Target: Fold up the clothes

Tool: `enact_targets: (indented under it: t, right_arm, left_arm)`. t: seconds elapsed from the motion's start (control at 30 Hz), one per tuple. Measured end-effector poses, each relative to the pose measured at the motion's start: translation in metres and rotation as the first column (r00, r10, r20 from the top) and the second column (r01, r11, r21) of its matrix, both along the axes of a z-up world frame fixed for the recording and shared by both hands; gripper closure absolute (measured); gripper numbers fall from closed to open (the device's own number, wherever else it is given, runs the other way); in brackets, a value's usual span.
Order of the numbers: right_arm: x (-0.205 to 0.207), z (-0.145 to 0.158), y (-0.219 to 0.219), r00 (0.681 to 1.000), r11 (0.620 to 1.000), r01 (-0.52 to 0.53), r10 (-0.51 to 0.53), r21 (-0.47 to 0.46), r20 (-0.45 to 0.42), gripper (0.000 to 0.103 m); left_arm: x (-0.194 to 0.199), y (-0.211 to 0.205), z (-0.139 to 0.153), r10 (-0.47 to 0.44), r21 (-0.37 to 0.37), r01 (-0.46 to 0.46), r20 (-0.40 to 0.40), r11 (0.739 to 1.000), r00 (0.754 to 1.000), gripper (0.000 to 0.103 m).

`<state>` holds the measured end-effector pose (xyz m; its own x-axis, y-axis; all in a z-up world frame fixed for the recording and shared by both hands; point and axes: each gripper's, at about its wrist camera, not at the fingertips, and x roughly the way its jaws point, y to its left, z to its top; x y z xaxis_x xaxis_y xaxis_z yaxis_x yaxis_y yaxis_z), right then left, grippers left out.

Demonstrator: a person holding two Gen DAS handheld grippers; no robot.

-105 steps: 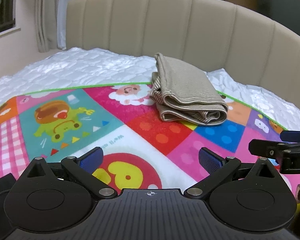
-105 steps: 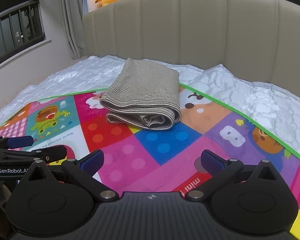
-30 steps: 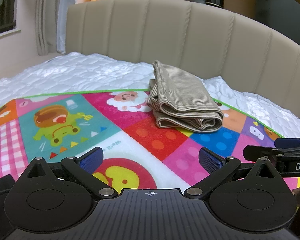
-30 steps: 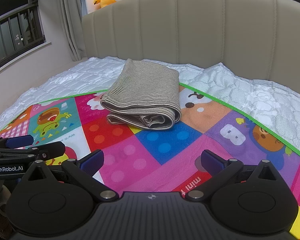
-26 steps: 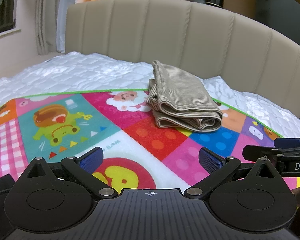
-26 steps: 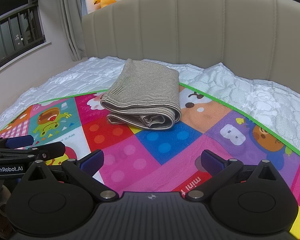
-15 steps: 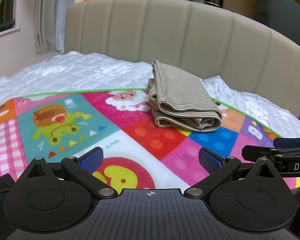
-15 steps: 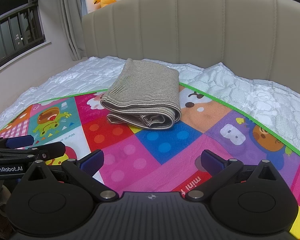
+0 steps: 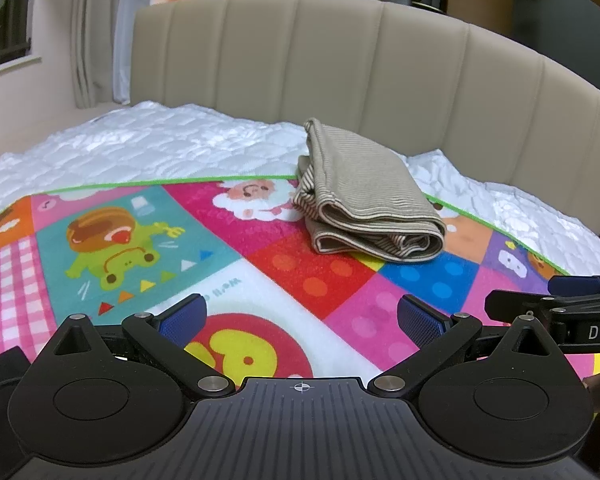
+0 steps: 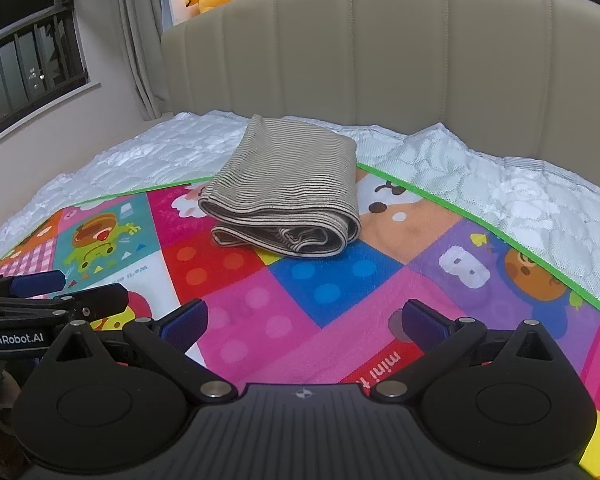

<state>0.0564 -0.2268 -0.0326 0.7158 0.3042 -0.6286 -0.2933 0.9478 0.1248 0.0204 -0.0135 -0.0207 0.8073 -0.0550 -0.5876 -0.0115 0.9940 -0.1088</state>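
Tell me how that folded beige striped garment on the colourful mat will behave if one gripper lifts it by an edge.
The folded beige striped garment looks soft and floppy, with loose rolled layers, so it would probably sag and unfold. It seems light. Pushed across the colourful play mat, it would likely bunch, not roll.

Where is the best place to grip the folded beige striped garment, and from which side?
Probably the near rolled edge of the folded beige striped garment, approached from the front. There the layers stack into a thick lip facing both open grippers, so one pinch could catch them all. The far side lies flatter.
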Motion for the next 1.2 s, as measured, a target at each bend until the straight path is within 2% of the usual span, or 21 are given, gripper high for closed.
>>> enact_targets:
  t: [1.2]
  right_arm:
    - [-0.0009,-0.0009,0.0013,1.000,1.000,-0.002,0.002,-0.008,-0.002,0.000]
  left_arm:
    - [-0.0019,-0.0026,0.0006,-0.013,0.013,0.013,0.008,1.000,1.000,0.000]
